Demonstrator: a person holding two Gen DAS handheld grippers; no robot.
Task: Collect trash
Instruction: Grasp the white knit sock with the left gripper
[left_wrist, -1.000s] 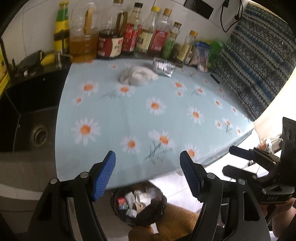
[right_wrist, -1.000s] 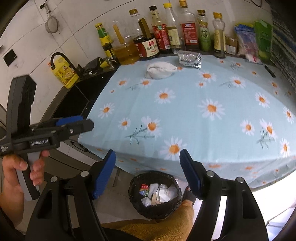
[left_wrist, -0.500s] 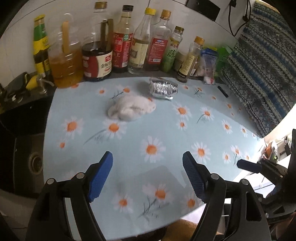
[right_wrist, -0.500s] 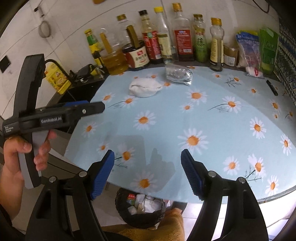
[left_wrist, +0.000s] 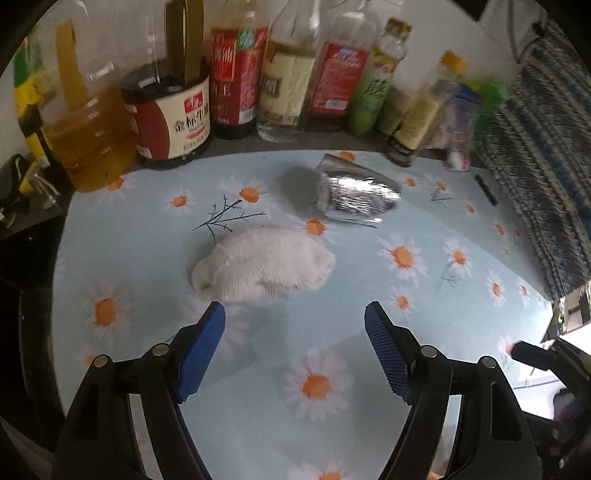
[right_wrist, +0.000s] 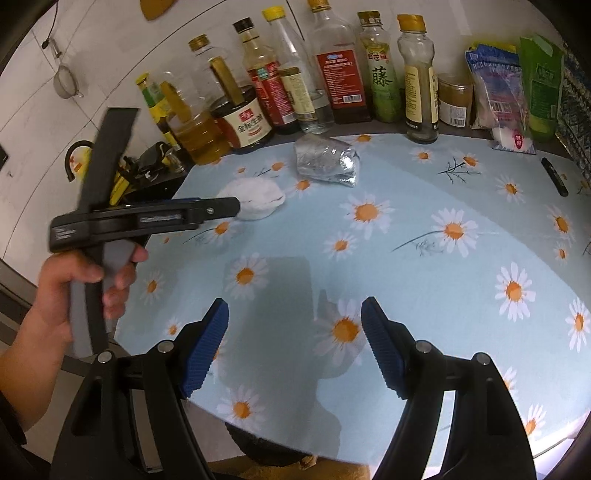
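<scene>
Your left hand-held gripper hangs over the table with its blue pads apart and nothing between them; its jaws have just been opening a little further. Just beyond its tips lies the crumpled white tissue, resting on the daisy-print cloth, close to the left pad but not touching it. Behind the tissue and a bit to its right lies the crumpled silver foil packet on its side (the tissue and the foil are near each other but apart).

Your right hand-held gripper is also spread, with only bare cloth between its pads. In the right wrist view your left hand grips the handle of the other tool at the left, and that tool's tip reaches to the near edge of the tissue; the foil packet sits further back, near the bottles.

A row of sauce and oil bottles stands along the wall behind the cloth. A black pen lies near the far right edge of the table. Under the near table edge a dark round shape shows (too hidden to name).
</scene>
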